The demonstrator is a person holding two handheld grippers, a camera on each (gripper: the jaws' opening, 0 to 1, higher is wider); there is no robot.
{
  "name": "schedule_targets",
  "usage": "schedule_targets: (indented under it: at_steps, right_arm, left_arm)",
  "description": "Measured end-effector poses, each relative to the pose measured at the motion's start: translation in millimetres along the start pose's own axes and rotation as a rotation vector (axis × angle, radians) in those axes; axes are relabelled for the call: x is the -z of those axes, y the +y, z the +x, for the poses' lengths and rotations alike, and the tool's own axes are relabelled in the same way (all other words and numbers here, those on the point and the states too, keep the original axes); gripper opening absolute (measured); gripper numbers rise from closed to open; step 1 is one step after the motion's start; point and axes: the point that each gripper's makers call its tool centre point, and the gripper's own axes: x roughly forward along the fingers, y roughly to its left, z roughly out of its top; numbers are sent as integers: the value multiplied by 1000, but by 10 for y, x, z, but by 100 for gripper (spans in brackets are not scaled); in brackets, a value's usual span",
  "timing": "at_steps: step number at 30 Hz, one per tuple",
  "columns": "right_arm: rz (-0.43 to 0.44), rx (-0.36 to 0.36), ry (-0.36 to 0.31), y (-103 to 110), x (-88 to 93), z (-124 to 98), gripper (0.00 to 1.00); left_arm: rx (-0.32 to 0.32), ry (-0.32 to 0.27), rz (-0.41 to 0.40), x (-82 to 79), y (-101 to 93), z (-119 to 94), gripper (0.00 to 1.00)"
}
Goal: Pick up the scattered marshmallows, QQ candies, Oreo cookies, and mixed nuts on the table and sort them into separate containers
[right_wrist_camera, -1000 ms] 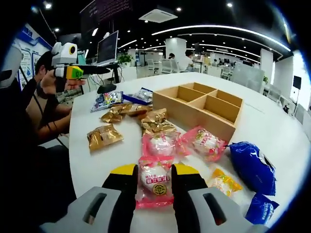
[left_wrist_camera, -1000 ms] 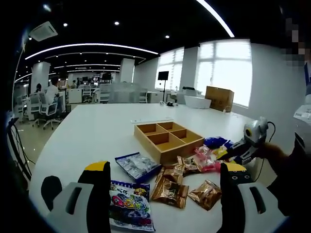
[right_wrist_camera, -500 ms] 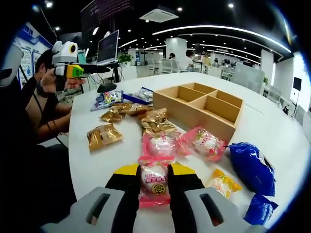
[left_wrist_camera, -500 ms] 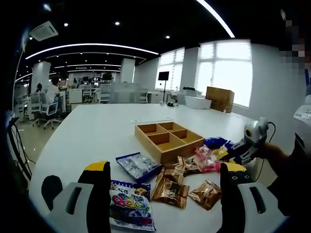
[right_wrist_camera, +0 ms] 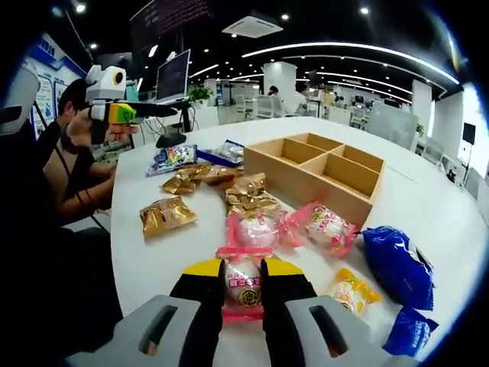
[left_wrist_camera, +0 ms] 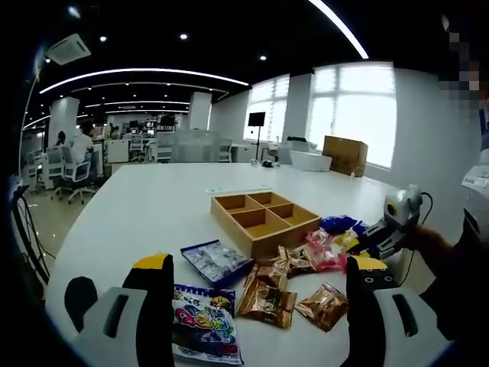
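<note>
Two tongs work over the white bench [right_wrist_camera: 428,199]. In the right gripper view, the right tongs [right_wrist_camera: 243,280] reach forward low over the near edge, jaws drawn in against a pink marshmallow packet [right_wrist_camera: 244,284] lying between them. Farther on sit two more pink packets [right_wrist_camera: 325,224], gold packets [right_wrist_camera: 164,214], blue packets [right_wrist_camera: 397,264] at right, and the wooden divided tray [right_wrist_camera: 321,172]. In the left gripper view, the left tongs [left_wrist_camera: 260,269] hover with jaws spread wide and nothing between them, above a QQ candy bag [left_wrist_camera: 202,325] and brown packets [left_wrist_camera: 267,300].
</note>
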Motion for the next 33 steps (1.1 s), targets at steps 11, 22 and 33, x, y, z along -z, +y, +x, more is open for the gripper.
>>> schedule_targets:
  at_steps: [11,22,33]
  right_arm:
    - [16,-5,-12,13,-49,-31,14]
    - [15,13,-64,-25,-260,-246,14]
    - [14,2,-131,24,-499,-508,14]
  left_arm:
    - [-5,-6,7,-44,16,-23,97]
    - [-9,-9,8,-57,21,-41,97]
    - [-10,-16,5,-63,13,-41,97]
